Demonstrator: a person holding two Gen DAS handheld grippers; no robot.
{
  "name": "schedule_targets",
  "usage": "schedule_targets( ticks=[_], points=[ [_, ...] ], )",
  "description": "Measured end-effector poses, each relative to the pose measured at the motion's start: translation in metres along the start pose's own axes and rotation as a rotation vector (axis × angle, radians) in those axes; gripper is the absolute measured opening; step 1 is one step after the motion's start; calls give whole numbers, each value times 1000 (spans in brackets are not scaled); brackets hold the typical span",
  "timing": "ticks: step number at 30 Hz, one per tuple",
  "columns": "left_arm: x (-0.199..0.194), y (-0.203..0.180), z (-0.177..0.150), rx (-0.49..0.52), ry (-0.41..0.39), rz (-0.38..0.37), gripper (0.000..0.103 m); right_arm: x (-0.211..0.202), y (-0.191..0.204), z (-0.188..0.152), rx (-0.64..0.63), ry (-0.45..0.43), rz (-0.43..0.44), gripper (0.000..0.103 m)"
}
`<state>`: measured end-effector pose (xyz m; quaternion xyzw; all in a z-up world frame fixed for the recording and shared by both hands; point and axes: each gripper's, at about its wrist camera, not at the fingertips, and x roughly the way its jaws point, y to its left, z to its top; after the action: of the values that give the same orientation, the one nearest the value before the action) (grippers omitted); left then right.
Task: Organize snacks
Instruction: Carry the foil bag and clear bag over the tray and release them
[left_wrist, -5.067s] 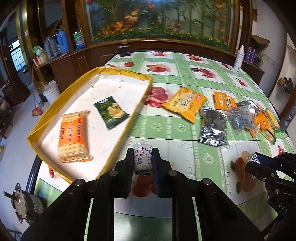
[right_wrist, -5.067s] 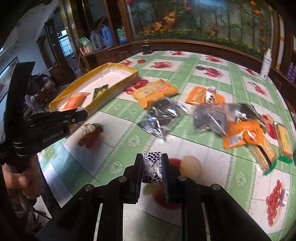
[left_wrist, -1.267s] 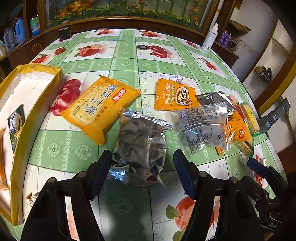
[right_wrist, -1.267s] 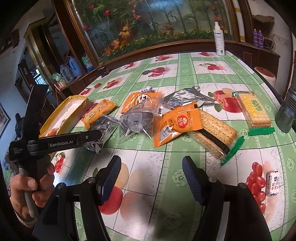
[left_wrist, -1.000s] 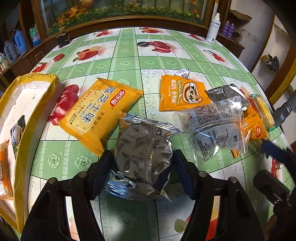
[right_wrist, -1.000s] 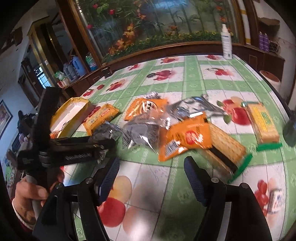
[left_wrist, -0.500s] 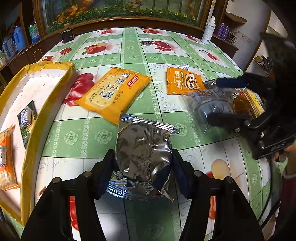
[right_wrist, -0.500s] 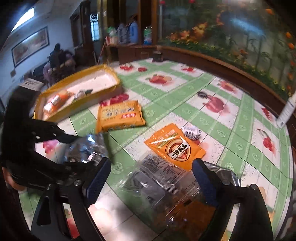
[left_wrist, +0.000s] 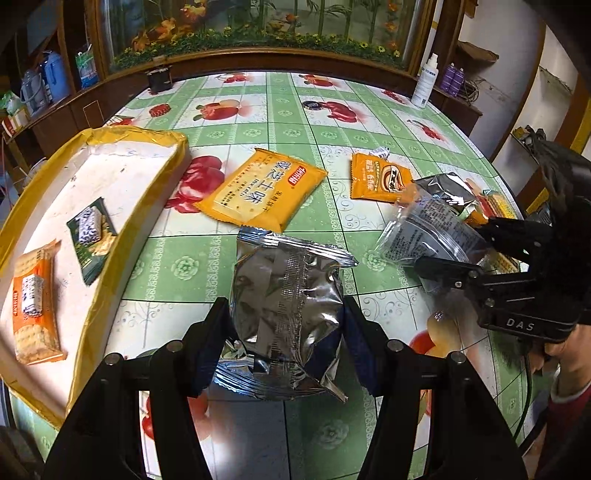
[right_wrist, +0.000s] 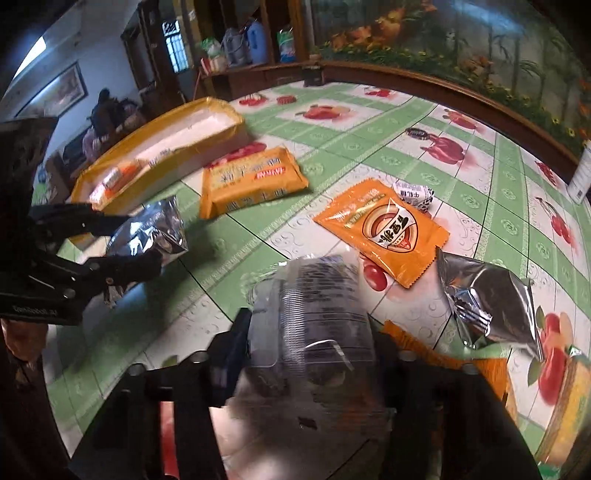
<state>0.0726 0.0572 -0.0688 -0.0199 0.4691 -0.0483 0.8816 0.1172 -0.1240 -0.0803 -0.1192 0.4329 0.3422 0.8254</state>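
Note:
My left gripper is shut on a silver foil snack bag and holds it above the table; it also shows in the right wrist view. My right gripper is shut on a clear bag of dark snacks, also seen in the left wrist view. The yellow-rimmed white tray lies at the left and holds an orange cracker pack and a green packet.
On the fruit-print tablecloth lie a large yellow cracker pack, an orange packet, a second silver bag, a small wrapped candy and more orange packs at the right. A white bottle stands at the far edge.
The left gripper closed on the silver bag and lifted it off the table. The right gripper swung left and closed on the clear bag, lifting it.

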Motion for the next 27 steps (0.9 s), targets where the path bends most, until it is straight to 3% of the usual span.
schedule_targets(
  ticks=[4, 12, 27],
  points=[
    [-14, 6, -3, -23, -33, 39, 59, -15, 18, 2, 17, -46, -30, 43],
    [-45, 25, -8, -77, -107, 109, 59, -58, 49, 3, 103, -192, 25, 42],
    [-75, 69, -22, -163, -173, 188, 59, -75, 98, 30, 142, -311, 139, 42]
  ],
)
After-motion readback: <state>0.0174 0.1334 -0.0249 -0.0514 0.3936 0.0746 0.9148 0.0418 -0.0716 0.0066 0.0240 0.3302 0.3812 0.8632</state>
